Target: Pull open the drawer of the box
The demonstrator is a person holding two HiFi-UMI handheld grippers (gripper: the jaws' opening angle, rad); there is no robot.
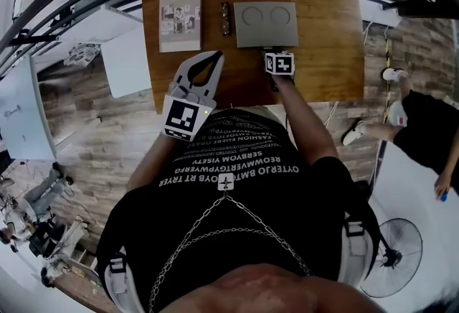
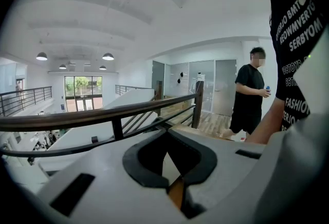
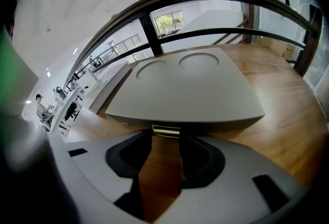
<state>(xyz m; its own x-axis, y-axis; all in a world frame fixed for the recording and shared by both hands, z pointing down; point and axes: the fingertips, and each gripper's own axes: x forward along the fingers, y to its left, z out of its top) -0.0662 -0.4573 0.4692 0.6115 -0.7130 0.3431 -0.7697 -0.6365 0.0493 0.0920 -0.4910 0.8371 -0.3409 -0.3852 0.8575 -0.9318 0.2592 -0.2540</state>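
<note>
We held the right gripper open at the brass handle of the flat grey box. A grey booklet and small dark object lay beside it. Our left gripper hung closed, empty.

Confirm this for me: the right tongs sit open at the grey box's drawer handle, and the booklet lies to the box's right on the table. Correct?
Not quite: the head view shows the booklet left of the grey box, not right of it. The right tongs do sit open at the drawer handle.
</note>
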